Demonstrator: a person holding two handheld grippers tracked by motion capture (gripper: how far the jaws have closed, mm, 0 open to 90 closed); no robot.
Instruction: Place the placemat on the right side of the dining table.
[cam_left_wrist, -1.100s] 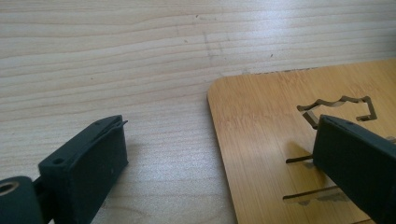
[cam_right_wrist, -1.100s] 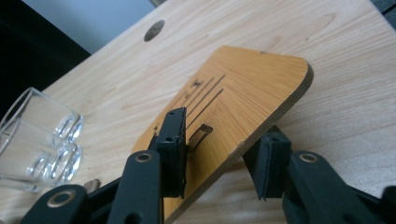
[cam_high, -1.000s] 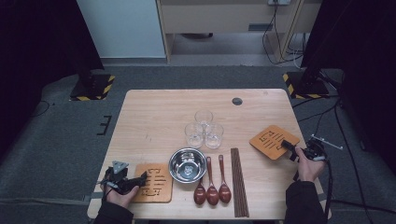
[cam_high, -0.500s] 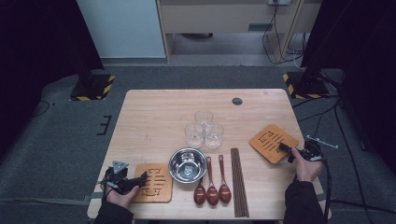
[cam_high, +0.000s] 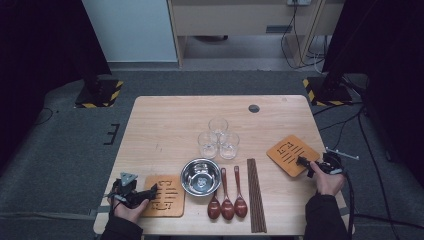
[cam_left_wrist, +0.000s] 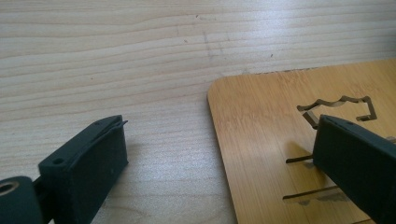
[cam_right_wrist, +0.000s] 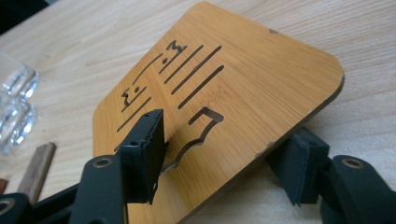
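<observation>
Two bamboo coasters with cut-out patterns lie on the wooden table. The left coaster (cam_high: 169, 196) (cam_left_wrist: 280, 107) sits near the front left corner. My left gripper (cam_high: 151, 194) (cam_left_wrist: 219, 135) is open at its left edge, one jaw over bare table and one over the coaster. The right coaster (cam_high: 290, 152) (cam_right_wrist: 233, 70) is at the right side, with its near edge tilted up. My right gripper (cam_high: 305, 164) (cam_right_wrist: 226, 140) straddles that edge, one jaw above and one below. Its jaws have just been opening, and the pads stand off the coaster.
Between the coasters are a steel bowl (cam_high: 201, 176), three wooden spoons (cam_high: 227, 204) and a bundle of dark chopsticks (cam_high: 256, 195). Three clear glasses (cam_high: 218, 137) stand at mid-table. A small dark disc (cam_high: 254, 108) lies near the far edge.
The right hand's pose at the right coaster has shifted slightly. The left hand, both coasters and the tableware stay where they were.
</observation>
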